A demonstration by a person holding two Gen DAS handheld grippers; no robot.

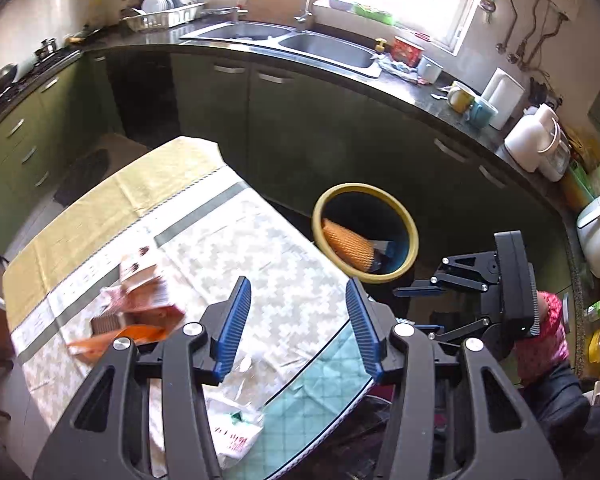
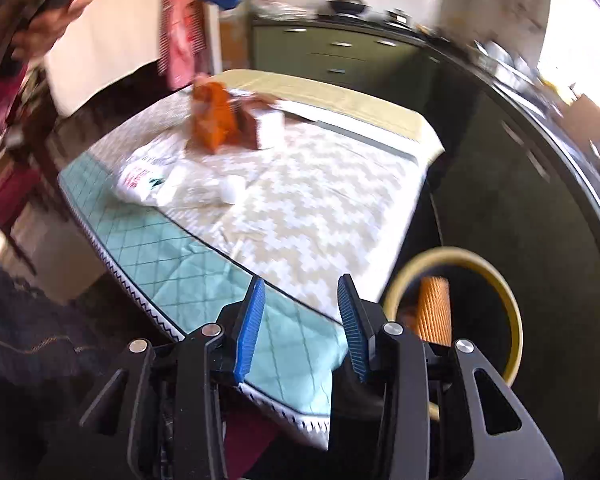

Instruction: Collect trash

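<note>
Kitchen with green cabinets (image 1: pixel 228 108), dark counter (image 1: pixel 420 92) and double sink (image 1: pixel 324 50) under a bright window. Table (image 1: pixel 112 200) in foreground, covered by zigzag-pattern cloth (image 1: pixel 268 248) over a teal quilted layer (image 1: pixel 320 384).

Left gripper (image 1: pixel 298 326): over the table's near end, jaws wide apart, nothing held.

Right gripper (image 2: pixel 300 328): over the table's near edge, jaws wide apart, nothing held; also visible in the left view (image 1: pixel 416 308), beside the bin.

Bin (image 1: pixel 410 236): yellow-rimmed, dark inside, on the floor just beside the table edge; contains an orange ribbed pack (image 1: pixel 348 244) leaning against the rim.

Remaining trash on the cloth: orange cartons (image 1: pixel 140 304) clustered near the far side, blurred; white plastic bag (image 2: pixel 140 180) with red print near the teal layer; clear wrapper (image 1: pixel 252 376) beneath the left gripper.
</note>
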